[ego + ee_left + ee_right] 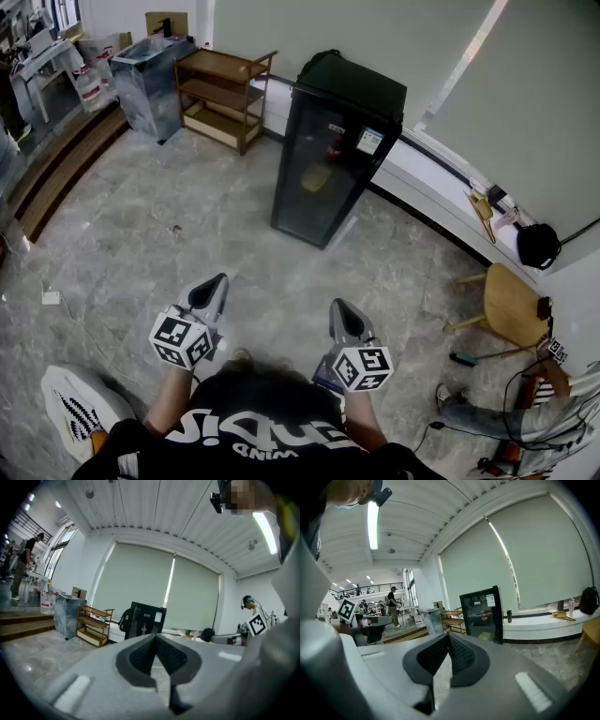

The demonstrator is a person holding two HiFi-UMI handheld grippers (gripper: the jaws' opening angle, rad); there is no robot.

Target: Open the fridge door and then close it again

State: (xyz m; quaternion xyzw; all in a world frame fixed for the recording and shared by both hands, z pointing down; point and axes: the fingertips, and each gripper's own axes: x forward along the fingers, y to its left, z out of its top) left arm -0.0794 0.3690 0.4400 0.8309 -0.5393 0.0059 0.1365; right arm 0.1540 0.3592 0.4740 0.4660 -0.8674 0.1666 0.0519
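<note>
A tall black fridge with a dark glass door stands against the far wall, door closed. It also shows in the left gripper view as the fridge and in the right gripper view as the fridge, well ahead of both grippers. My left gripper and right gripper are held side by side in front of my chest, both pointing toward the fridge across open floor. The jaws of the left gripper are shut with nothing between them. The right gripper is shut and holds nothing too.
A wooden shelf rack and a plastic-wrapped box stand left of the fridge. Wooden steps run along the left. A wooden stool, a black bag and a seated person are at the right.
</note>
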